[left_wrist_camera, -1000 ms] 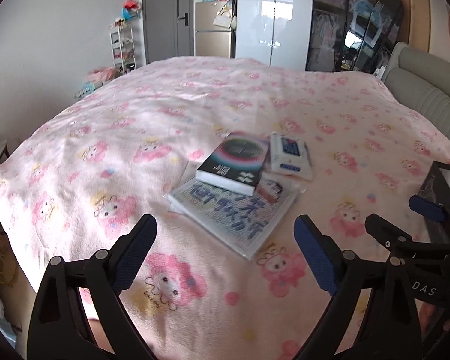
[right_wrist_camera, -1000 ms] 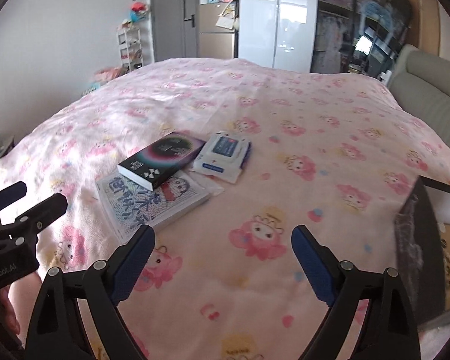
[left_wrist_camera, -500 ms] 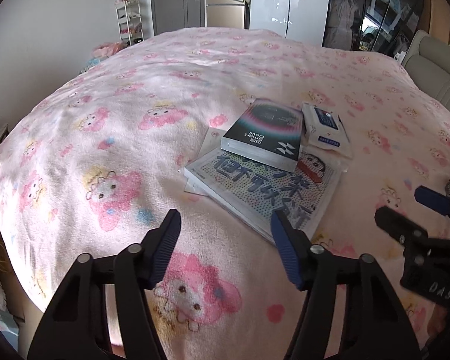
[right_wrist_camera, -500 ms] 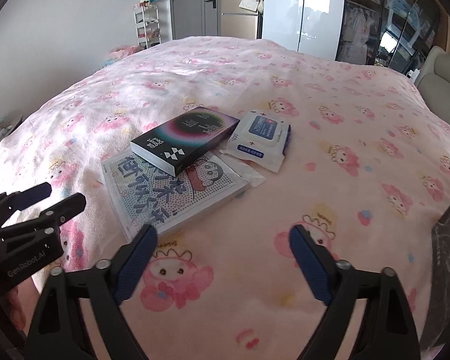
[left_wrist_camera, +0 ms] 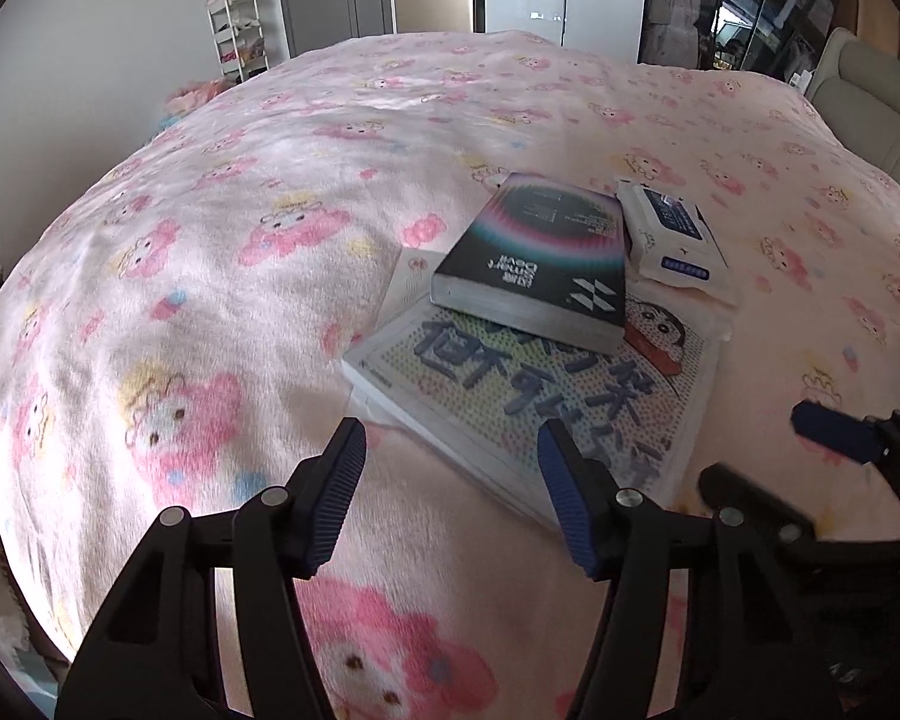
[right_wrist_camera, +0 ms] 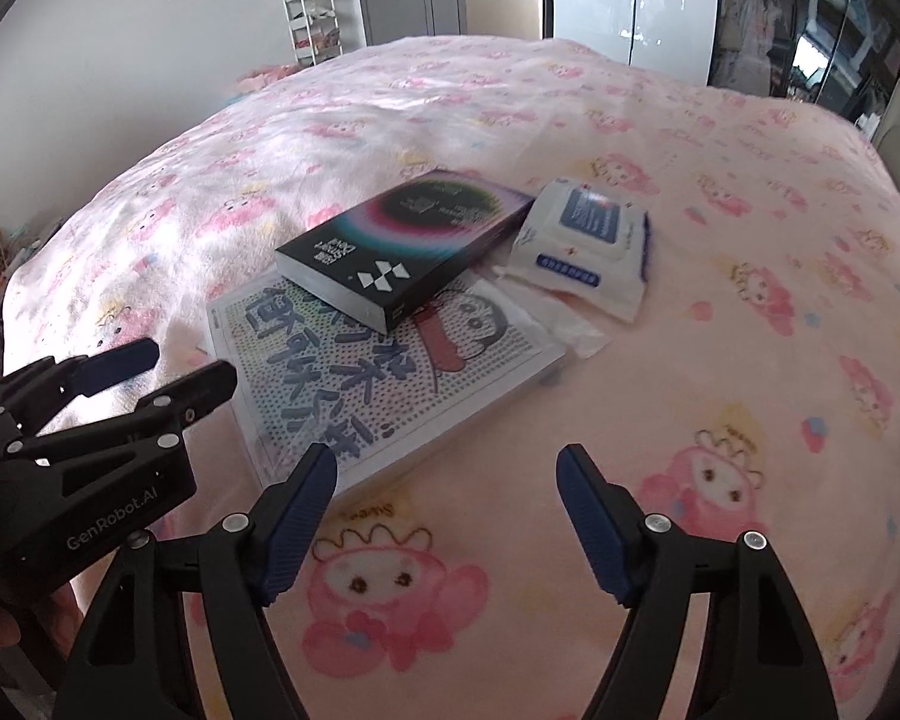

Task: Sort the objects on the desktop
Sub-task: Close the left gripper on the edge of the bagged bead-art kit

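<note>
Through my left wrist camera I see no bin or box to sort into, only a pink cartoon-print blanket (left_wrist_camera: 282,192) with a small stack on it: a dark book (left_wrist_camera: 534,264) lying flat on a large flat puzzle box (left_wrist_camera: 546,396) printed with bold characters, and a white wet-wipe pack (left_wrist_camera: 672,234) touching the book's far right edge. My left gripper (left_wrist_camera: 450,450) hangs partly open with nothing between its blue pads; its right finger (left_wrist_camera: 564,498) overlaps the near edge of the puzzle box, though I cannot tell whether it touches. The right gripper (left_wrist_camera: 768,456) shows at the right edge. Compared with a second ago, the left jaws stand much narrower and the stack looms far closer and lower in view. Through my right wrist camera the same stack sits left of centre, the dark book (right_wrist_camera: 402,246) on the puzzle box (right_wrist_camera: 384,384), the wipe pack (right_wrist_camera: 588,246) to their right. My right gripper (right_wrist_camera: 447,480) is closing, empty, above bare blanket (right_wrist_camera: 720,360) just beside the box's near corner. The left gripper (right_wrist_camera: 162,366) reaches in from the left beside the box. Here too the stack has drawn nearer since the earlier frame.
</note>
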Motion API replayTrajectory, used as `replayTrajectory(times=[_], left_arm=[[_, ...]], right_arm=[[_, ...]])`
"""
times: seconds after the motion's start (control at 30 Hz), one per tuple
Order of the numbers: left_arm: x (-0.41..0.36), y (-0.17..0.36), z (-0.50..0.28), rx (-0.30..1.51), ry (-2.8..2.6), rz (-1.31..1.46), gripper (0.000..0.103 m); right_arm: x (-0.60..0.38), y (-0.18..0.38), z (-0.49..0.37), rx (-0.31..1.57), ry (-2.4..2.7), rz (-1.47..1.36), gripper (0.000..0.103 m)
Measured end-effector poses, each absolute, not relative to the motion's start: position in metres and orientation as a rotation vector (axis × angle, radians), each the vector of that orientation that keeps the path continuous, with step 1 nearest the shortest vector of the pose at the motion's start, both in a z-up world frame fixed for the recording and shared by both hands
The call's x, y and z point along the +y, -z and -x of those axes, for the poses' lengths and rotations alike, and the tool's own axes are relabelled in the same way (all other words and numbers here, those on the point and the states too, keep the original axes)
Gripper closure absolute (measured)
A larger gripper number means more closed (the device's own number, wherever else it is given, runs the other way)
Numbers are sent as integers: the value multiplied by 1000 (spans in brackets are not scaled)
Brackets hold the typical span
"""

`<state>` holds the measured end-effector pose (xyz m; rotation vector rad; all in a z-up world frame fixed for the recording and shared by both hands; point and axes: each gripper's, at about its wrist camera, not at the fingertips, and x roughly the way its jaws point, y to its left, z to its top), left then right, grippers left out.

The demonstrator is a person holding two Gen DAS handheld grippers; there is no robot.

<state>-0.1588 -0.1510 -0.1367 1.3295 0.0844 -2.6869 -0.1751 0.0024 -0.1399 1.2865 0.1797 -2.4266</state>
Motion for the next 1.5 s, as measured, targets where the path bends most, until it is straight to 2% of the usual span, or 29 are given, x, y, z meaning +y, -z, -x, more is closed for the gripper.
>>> replayTrajectory(times=[0.17, 0.33, 0.4, 0.5, 0.7, 0.93, 1.1, 1.3, 1.5], left_arm=[[-159, 148, 171, 112, 2666, -1356, 41], [-164, 164, 175, 140, 2637, -1398, 41], [-167, 168, 175, 163, 2634, -1399, 36], [-170, 170, 175, 191, 2632, -1400, 33], [-167, 171, 175, 241, 2660, -1432, 34], [-154, 174, 175, 220, 2694, -1439, 34], [-163, 172, 172, 247, 2689, -1420, 38], [-177, 171, 168, 308, 2669, -1373, 38], [-182, 172, 170, 316, 2664, -1376, 39]], right_arm=[[-11, 151, 184, 234, 2396, -1315, 29], [-18, 164, 190, 211, 2372, -1370, 29], [-20, 168, 190, 217, 2371, -1377, 29], [-18, 170, 191, 205, 2373, -1390, 29], [-8, 171, 196, 144, 2382, -1426, 29], [-11, 170, 191, 187, 2382, -1417, 29], [-1, 171, 189, 158, 2412, -1428, 29], [7, 169, 196, 127, 2449, -1444, 29], [-1, 172, 202, 37, 2332, -1485, 29]])
